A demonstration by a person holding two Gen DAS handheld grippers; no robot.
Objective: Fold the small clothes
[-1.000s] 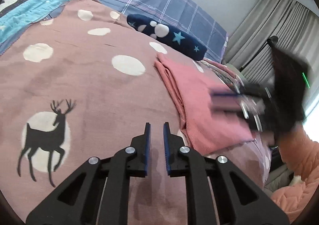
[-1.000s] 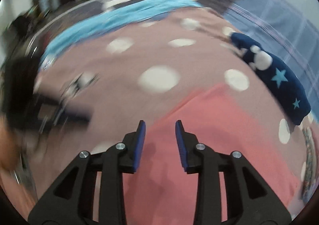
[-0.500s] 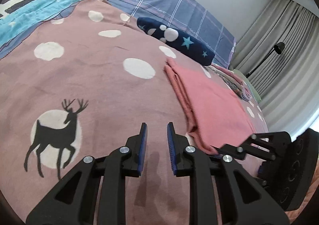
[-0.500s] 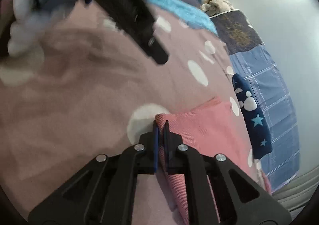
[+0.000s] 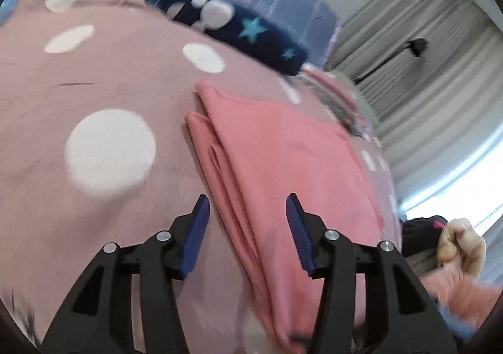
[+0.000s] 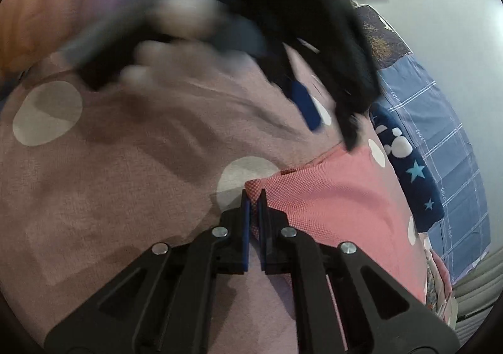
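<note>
Watching the pink garment (image 5: 283, 153) folded on the bed, right tongs (image 6: 254, 197) clamped on its near corner, left tongs (image 5: 248, 212) opening astride the layered edge: I worry they'll catch only the top ply and the stack will slide apart.

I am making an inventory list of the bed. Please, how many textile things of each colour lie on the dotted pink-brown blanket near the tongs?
Pink: 1, the folded pink garment, its corner clamped in the right tongs
Navy with stars and white spots: 1, the navy cloth
Patterned, mixed colours, too blurred to separate: 1 pile
Total: 3
</note>
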